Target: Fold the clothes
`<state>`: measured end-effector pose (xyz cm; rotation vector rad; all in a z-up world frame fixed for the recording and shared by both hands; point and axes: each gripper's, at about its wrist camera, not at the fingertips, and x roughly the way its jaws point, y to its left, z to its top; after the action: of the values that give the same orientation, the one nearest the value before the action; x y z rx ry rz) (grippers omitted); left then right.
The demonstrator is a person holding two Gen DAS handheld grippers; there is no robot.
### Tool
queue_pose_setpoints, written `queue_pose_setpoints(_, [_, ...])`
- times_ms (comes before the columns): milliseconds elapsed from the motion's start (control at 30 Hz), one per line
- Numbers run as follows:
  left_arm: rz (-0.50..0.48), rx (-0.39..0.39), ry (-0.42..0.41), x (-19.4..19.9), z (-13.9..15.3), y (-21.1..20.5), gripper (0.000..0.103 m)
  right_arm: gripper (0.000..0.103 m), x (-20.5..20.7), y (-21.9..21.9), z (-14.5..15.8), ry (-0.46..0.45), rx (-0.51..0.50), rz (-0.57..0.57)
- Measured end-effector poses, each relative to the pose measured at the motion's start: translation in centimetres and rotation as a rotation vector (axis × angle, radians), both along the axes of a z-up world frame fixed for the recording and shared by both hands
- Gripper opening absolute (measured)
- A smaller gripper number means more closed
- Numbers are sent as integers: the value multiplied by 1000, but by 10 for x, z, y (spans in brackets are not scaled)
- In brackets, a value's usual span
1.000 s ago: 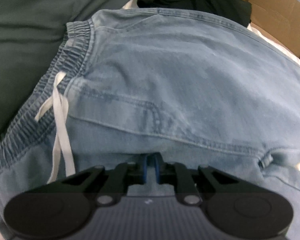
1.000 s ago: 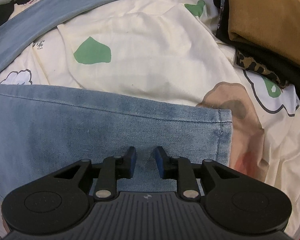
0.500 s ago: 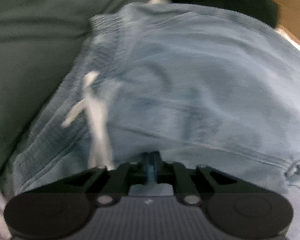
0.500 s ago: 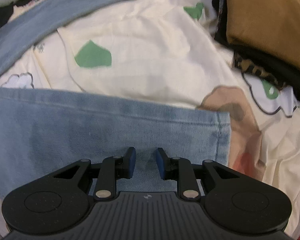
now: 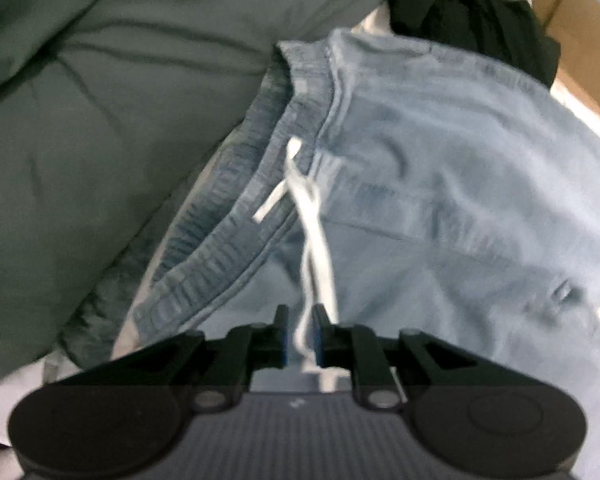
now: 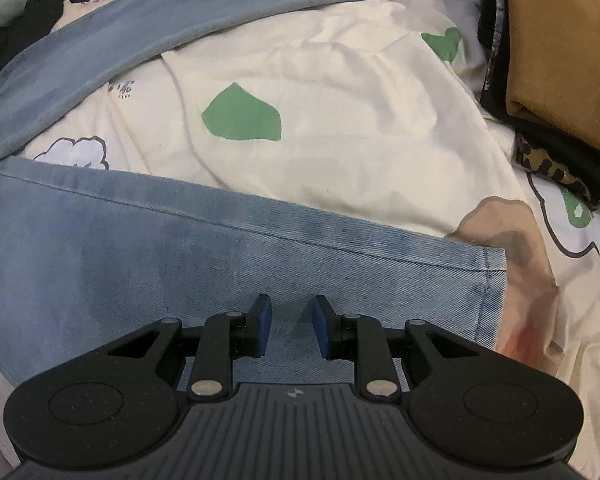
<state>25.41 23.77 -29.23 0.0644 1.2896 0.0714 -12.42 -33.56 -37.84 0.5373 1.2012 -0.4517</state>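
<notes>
The left gripper [image 5: 300, 332] is parted slightly, the white drawstring [image 5: 308, 216] hanging between its fingers at the jeans [image 5: 440, 200] waistband. The right gripper [image 6: 292, 328] stands released over a jeans leg lying on the patterned sheet [image 6: 340, 128].

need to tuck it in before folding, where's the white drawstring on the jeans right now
In the left wrist view the white drawstring hangs from the elastic waistband of the jeans, trailing down the centre into the gap of the left gripper, right of the grey-green bedding.

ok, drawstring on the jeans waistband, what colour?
White drawstring against the light blue jeans; clearest in the left wrist view.
</notes>
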Motion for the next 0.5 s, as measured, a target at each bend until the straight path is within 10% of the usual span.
queue_pose_setpoints(500, [4,188,56,6,-62,29,3,29,-6,-3,-6,34,3,-10])
